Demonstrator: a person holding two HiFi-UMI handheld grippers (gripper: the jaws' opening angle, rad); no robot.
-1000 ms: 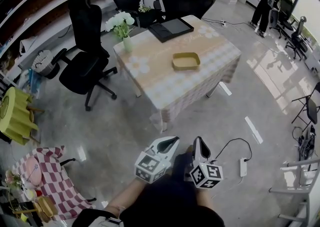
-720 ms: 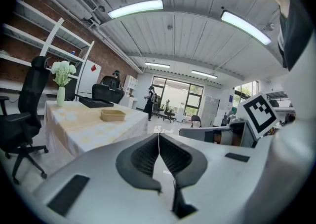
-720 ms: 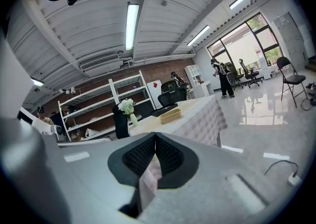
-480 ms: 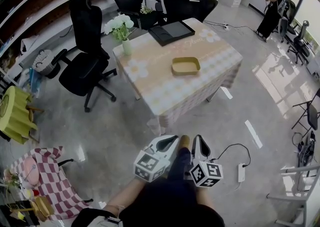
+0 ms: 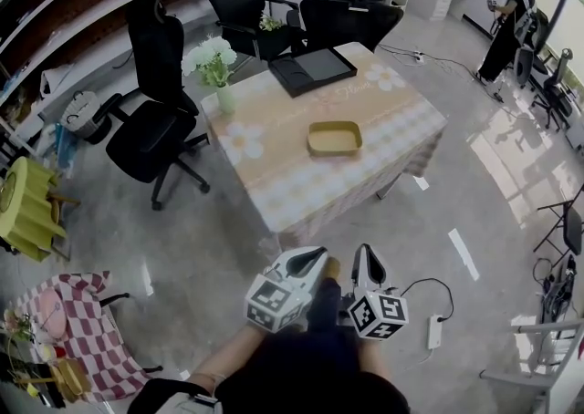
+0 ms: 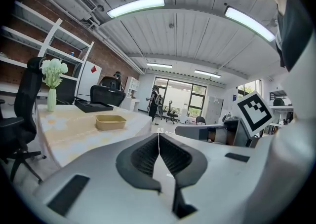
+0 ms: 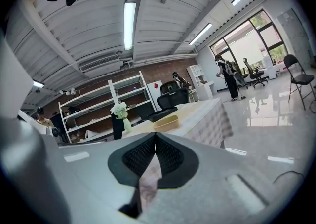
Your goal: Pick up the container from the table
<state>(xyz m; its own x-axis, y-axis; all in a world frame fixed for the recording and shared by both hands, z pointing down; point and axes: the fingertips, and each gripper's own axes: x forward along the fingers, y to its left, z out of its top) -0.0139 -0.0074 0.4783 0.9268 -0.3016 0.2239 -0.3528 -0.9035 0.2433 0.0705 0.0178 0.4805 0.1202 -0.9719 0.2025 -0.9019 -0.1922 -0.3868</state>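
Note:
A shallow tan container sits empty near the middle of a table covered with a checked, flowered cloth. The same container shows in the left gripper view and, small, as the container in the right gripper view. My left gripper and right gripper are held side by side over the floor, well short of the table's near edge. Both point toward the table. Each has its jaws shut with nothing between them.
On the table stand a vase of white flowers and a black tray. Black office chairs ring the table's far and left sides. A power strip with cable lies on the floor right of me. A person stands far right.
The table and container have drawn closer and lower in the head view as I moved toward them. Both grippers stay shut and side by side.

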